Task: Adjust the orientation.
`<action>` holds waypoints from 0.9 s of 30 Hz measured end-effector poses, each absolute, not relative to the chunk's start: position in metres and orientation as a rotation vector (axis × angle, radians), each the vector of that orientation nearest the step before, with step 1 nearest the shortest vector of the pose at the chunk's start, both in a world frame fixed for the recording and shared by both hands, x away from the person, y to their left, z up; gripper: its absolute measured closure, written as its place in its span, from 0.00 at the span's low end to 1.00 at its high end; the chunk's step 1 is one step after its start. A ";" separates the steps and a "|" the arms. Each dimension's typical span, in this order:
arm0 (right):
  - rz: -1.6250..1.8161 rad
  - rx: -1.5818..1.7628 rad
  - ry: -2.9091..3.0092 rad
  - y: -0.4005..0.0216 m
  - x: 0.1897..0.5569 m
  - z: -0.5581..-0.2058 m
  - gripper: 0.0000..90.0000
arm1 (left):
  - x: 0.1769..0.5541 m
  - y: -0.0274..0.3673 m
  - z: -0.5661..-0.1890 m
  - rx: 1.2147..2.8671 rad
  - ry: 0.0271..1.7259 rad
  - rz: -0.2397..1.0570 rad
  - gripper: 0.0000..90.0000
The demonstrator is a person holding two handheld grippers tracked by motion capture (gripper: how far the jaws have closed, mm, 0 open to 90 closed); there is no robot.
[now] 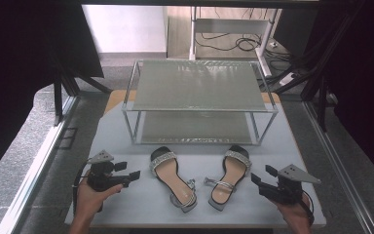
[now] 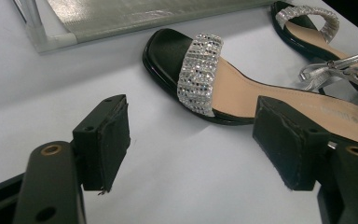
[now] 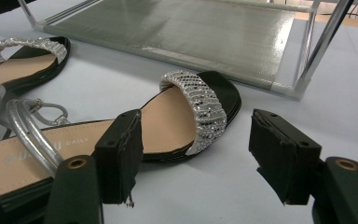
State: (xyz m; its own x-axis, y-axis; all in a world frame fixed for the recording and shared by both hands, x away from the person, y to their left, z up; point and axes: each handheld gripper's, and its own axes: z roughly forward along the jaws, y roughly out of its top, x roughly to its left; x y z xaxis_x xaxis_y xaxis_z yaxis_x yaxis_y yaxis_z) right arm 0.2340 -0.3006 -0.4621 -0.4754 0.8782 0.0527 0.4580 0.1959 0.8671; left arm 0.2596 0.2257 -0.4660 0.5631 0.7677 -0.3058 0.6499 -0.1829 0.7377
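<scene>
The rack (image 1: 199, 87) has two shelves, both bare. Two sandals lie on the grey table (image 1: 117, 136) before it: left sandal (image 1: 173, 178), right sandal (image 1: 230, 178). Left gripper (image 1: 135, 174) and right gripper (image 1: 254, 179) are open, holding nothing.

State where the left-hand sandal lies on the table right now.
In the high view the left-hand sandal lies flat left of the other sandal, in front of the rack.

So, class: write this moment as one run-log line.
left gripper: open, beside left sandal | right gripper: open, beside right sandal | sandals: on table, untouched | rack: empty
</scene>
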 end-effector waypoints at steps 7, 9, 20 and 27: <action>1.232 1.212 2.045 -0.301 0.231 -0.457 0.46 | 0.258 0.225 -0.465 1.902 1.145 0.165 0.31; 1.246 1.200 2.053 -0.299 0.230 -0.454 0.48 | 0.257 0.226 -0.463 1.898 1.142 0.166 0.30; 1.299 1.068 2.178 -0.278 0.225 -0.442 0.65 | 0.255 0.227 -0.460 1.893 1.144 0.180 0.30; 1.325 0.986 2.263 -0.260 0.223 -0.439 0.75 | 0.254 0.226 -0.460 1.899 1.145 0.186 0.30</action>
